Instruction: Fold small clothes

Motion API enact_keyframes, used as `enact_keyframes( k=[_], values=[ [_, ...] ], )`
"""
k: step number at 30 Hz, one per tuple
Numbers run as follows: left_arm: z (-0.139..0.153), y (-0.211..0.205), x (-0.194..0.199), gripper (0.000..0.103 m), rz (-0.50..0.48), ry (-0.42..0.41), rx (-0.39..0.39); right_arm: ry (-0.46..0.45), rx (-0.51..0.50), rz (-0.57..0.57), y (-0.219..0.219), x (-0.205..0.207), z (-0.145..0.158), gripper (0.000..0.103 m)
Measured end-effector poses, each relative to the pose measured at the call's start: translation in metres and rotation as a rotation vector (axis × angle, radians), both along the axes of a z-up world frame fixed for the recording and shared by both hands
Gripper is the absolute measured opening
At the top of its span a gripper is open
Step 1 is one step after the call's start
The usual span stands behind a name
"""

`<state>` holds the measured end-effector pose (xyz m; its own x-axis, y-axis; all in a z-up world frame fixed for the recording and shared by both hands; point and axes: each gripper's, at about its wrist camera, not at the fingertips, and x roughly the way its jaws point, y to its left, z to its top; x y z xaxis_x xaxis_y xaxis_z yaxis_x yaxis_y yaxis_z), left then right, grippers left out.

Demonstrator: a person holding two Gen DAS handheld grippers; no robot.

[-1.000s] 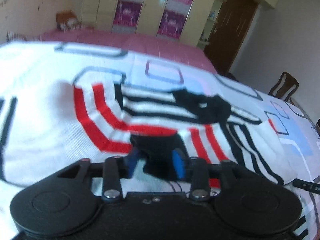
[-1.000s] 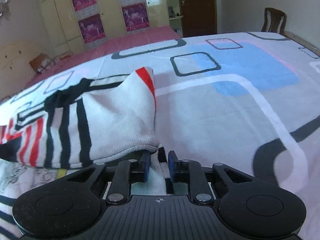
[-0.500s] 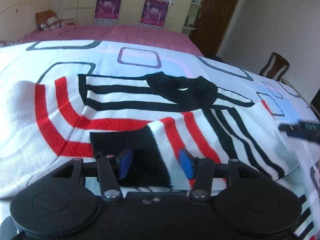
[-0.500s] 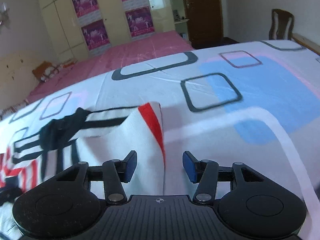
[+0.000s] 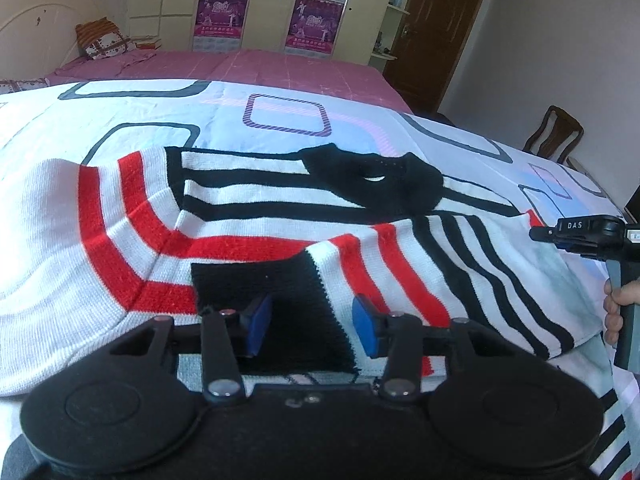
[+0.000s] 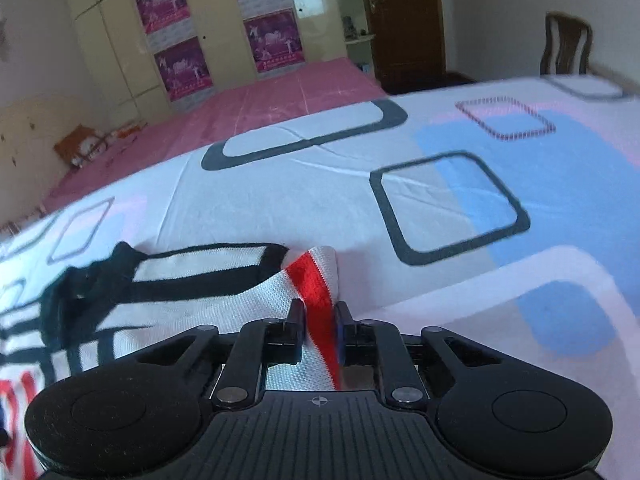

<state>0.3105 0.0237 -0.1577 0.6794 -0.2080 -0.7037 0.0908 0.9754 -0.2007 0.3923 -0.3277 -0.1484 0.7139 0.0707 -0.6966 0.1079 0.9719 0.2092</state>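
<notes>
The striped knit sweater (image 5: pixel 248 216) lies spread on the patterned bedsheet (image 5: pixel 132 108), white with red and black bands and a black collar (image 5: pixel 372 180) toward the far side; one sleeve is already folded across the body, its black cuff (image 5: pixel 260 288) nearest me. On my left wrist view the left gripper (image 5: pixel 310 326) sits low over that cuff with its blue pads either side of it and a clear gap to the knit; the jaws are drawing in a little from where they stood half a second ago, but they are not pressing anything yet. The real change is on the other side: half a second ago my right gripper (image 6: pixel 319 330) stood wide open just short of the sweater's right edge, and now it has come forward and its jaws are closing tight onto the red-striped corner (image 6: pixel 314 280), with the fabric squeezed between the pads. From the left view I can see the same tool, labelled DAS, at the sweater's far right edge with the person's fingers (image 5: pixel 614 312) round its handle. I judge that I now have a grip for the next fold: that right side can be lifted and carried over the body, while the left side keeps the folded sleeve from shifting.
</notes>
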Motion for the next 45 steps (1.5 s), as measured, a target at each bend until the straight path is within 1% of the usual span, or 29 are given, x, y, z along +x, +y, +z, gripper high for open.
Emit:
enact_keyframes(
  k=[2, 4, 5, 7, 10, 11, 13, 14, 15, 17, 18, 19, 21, 23, 25, 27, 28, 29, 31, 33, 35, 37, 40, 45],
  values=[
    [-0.001, 0.002, 0.000, 0.044, -0.002, -0.002, 0.000, -0.004, 0.003, -0.021, -0.001, -0.004, 0.004, 0.015],
    [0.004, 0.004, -0.001, 0.044, 0.015, 0.010, -0.004, -0.035, -0.057, -0.022, 0.007, -0.013, 0.016, 0.015],
    [0.007, 0.005, -0.002, 0.045, 0.019, 0.007, -0.003, -0.057, -0.072, -0.012, 0.011, -0.018, 0.023, 0.015],
    [0.013, 0.004, -0.004, 0.046, 0.025, -0.016, -0.011, -0.097, -0.056, 0.054, 0.024, -0.027, 0.035, 0.015],
    [0.013, -0.001, 0.001, 0.046, 0.015, -0.021, -0.017, -0.092, -0.012, 0.179, 0.056, -0.031, 0.041, 0.015],
    [0.011, -0.003, 0.005, 0.046, 0.012, -0.017, -0.012, -0.088, -0.006, 0.211, 0.068, -0.032, 0.041, 0.015],
    [0.003, 0.000, 0.011, 0.046, 0.037, 0.000, 0.012, -0.079, -0.022, 0.261, 0.091, -0.034, 0.036, 0.015],
    [0.000, 0.004, 0.012, 0.045, 0.047, 0.000, 0.009, -0.069, -0.026, 0.276, 0.100, -0.034, 0.032, 0.015],
    [-0.001, 0.007, 0.012, 0.044, 0.050, -0.003, 0.001, -0.047, -0.036, 0.283, 0.106, -0.032, 0.026, 0.015],
    [0.000, 0.009, 0.012, 0.044, 0.039, 0.002, 0.005, 0.013, -0.071, 0.257, 0.106, -0.027, 0.009, 0.015],
    [0.001, 0.009, 0.011, 0.044, 0.034, 0.010, 0.011, 0.001, -0.044, 0.244, 0.099, -0.029, 0.006, 0.015],
    [0.004, 0.010, 0.010, 0.044, 0.036, 0.021, 0.004, 0.009, -0.038, 0.232, 0.096, -0.029, 0.007, 0.015],
    [0.009, 0.016, 0.006, 0.046, 0.046, 0.028, -0.021, 0.019, -0.049, 0.221, 0.097, -0.034, 0.015, 0.015],
    [0.014, 0.022, 0.000, 0.048, 0.064, 0.022, -0.031, -0.014, -0.034, 0.261, 0.107, -0.047, 0.025, 0.015],
    [0.020, 0.030, -0.007, 0.049, 0.078, 0.019, -0.053, -0.029, -0.040, 0.317, 0.126, -0.058, 0.028, 0.015],
    [0.025, 0.039, -0.013, 0.051, 0.099, 0.025, -0.073, 0.002, -0.046, 0.363, 0.142, -0.063, 0.017, 0.015],
    [0.027, 0.043, -0.016, 0.052, 0.107, 0.027, -0.084, 0.010, -0.059, 0.364, 0.146, -0.065, 0.011, 0.015],
    [0.029, 0.049, -0.020, 0.053, 0.115, 0.030, -0.094, -0.006, -0.067, 0.363, 0.147, -0.067, 0.010, 0.015],
    [0.033, 0.062, -0.030, 0.060, 0.139, 0.033, -0.104, 0.002, -0.078, 0.361, 0.150, -0.067, 0.015, 0.015],
    [0.035, 0.078, -0.040, 0.063, 0.182, 0.032, -0.110, -0.015, -0.068, 0.380, 0.157, -0.072, 0.023, 0.015],
    [0.035, 0.096, -0.050, 0.063, 0.230, 0.038, -0.117, -0.028, -0.046, 0.402, 0.168, -0.080, 0.029, 0.015],
    [0.034, 0.117, -0.060, 0.063, 0.284, 0.048, -0.125, -0.018, -0.015, 0.433, 0.185, -0.085, 0.029, 0.015],
    [0.030, 0.146, -0.074, 0.063, 0.359, 0.066, -0.129, -0.003, -0.015, 0.481, 0.210, -0.089, 0.028, 0.015],
    [0.030, 0.189, -0.093, 0.066, 0.465, 0.071, -0.132, -0.012, 0.003, 0.500, 0.238, -0.090, 0.032, 0.016]
  ],
)
